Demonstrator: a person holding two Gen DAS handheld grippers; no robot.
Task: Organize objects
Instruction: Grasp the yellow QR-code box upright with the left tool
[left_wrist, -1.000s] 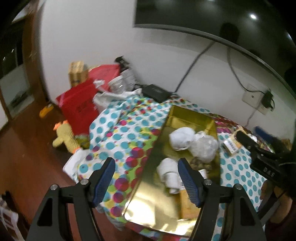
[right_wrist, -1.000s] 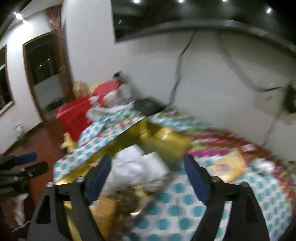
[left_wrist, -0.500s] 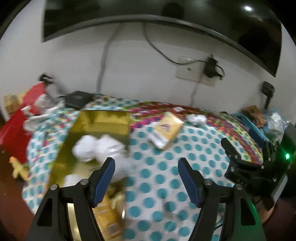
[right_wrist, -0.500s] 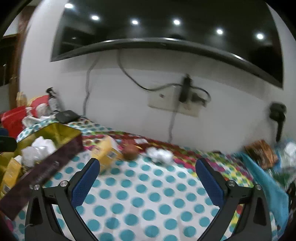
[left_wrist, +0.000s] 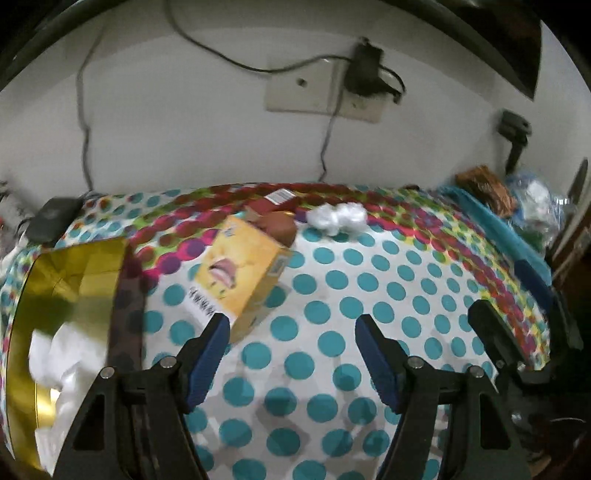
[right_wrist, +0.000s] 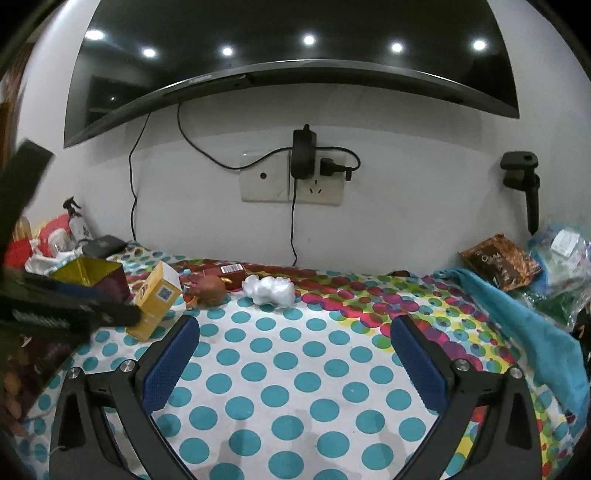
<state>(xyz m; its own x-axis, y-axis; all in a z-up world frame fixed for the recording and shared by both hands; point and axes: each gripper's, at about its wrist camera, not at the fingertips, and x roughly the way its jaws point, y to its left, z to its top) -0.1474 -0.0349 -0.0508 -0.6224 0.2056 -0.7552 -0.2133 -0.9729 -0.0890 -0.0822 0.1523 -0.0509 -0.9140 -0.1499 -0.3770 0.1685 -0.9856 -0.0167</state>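
Room dim; both views w/ heavy fisheye, black vignette at corners, straight lines bowed. Light from ceiling spots, seen as five bright reflections in the dark screen (right_wrist: 288, 55). Right wrist view sharp at centre. Left wrist view soft, motion blur strongest at left on the gold box (left_wrist: 70, 295). Gold surface shows glare. Faint soft shadows on the dotted cloth (right_wrist: 295, 406) near bottom edge.
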